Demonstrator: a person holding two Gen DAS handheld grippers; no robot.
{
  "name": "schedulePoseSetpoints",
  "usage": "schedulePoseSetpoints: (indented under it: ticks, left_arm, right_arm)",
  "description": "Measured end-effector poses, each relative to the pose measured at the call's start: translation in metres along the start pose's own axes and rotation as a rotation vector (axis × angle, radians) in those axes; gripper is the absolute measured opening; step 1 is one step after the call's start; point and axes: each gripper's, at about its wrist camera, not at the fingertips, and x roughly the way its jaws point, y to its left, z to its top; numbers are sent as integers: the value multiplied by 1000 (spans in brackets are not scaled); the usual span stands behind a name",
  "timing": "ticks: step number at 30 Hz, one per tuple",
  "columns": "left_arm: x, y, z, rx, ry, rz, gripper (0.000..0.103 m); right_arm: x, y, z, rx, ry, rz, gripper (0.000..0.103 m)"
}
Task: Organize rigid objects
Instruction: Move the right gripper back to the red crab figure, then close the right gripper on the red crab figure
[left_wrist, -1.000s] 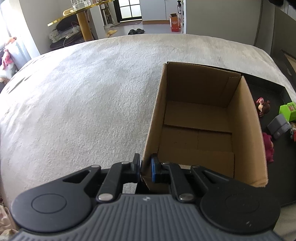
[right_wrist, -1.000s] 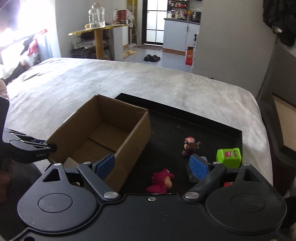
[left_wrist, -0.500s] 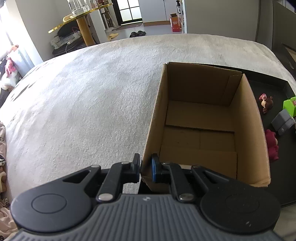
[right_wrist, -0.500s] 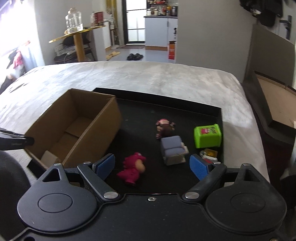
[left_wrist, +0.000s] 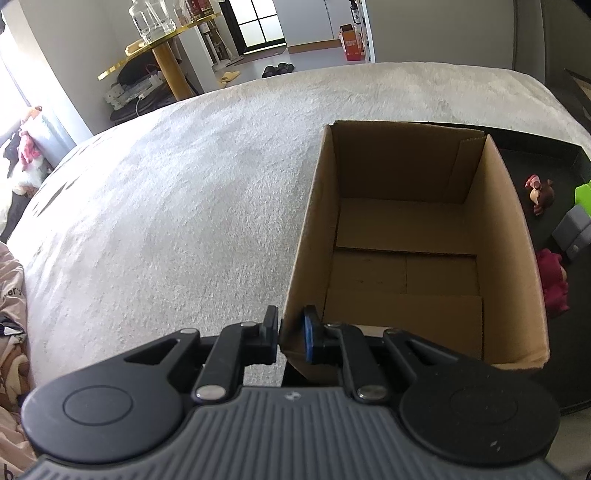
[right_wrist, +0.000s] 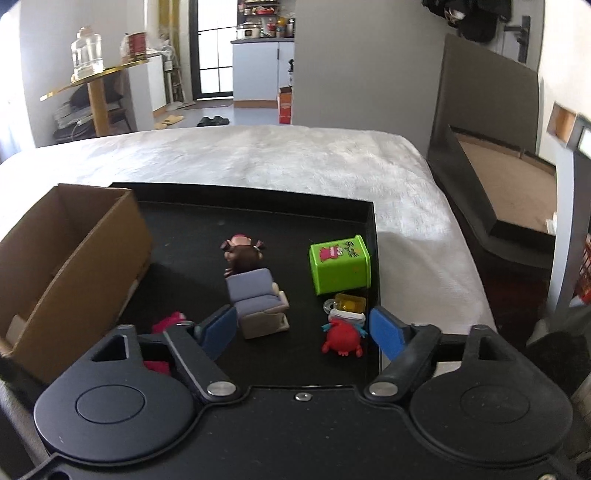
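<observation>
My left gripper (left_wrist: 290, 338) is pinched tight on the near corner of the cardboard box (left_wrist: 413, 258), which is empty inside. My right gripper (right_wrist: 303, 332) has its blue pads (right_wrist: 384, 334) apart with nothing between them, and they have just been closing in a bit. Right in front of it sits a little gray toy chair (right_wrist: 258, 304), with a red crab toy (right_wrist: 341, 338) beside it. I think these toys are hard and light and will not squish, so I would grab the chair by its two flat sides. A pink toy (right_wrist: 168, 323) peeks out by my left pad. Farther on are a brown doll (right_wrist: 242, 253) and a green cube (right_wrist: 340, 267). All the toys lie in a black tray (right_wrist: 373, 229), next to the box. The tray rests on a fuzzy white bed (right_wrist: 277, 155), which looks soft and wobbly. Far off I see a gold table (right_wrist: 92, 79) with a glass jar (right_wrist: 85, 51), and a doorway.
</observation>
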Motion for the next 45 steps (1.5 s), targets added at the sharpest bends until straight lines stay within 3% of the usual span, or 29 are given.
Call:
schedulePoseSetpoints:
  ticks: [4, 14, 20, 30, 33, 45]
  left_arm:
    - [0, 0, 0, 0, 1, 2, 12]
    - [1, -2, 2, 14, -1, 13, 13]
    - [2, -3, 2, 18, -2, 13, 13]
    - [3, -3, 2, 25, -5, 16, 13]
    - [3, -4, 2, 24, -4, 15, 13]
    - [2, -5, 3, 22, -5, 13, 13]
  right_arm:
    - [17, -5, -2, 32, 20, -11, 65]
    - [52, -17, -9, 84, 61, -52, 64]
    - [64, -21, -14, 103, 81, -52, 56]
    - [69, -9, -12, 62, 78, -90, 56]
    - [69, -11, -15, 95, 115, -56, 40]
    - [56, -8, -20, 61, 103, -61, 39]
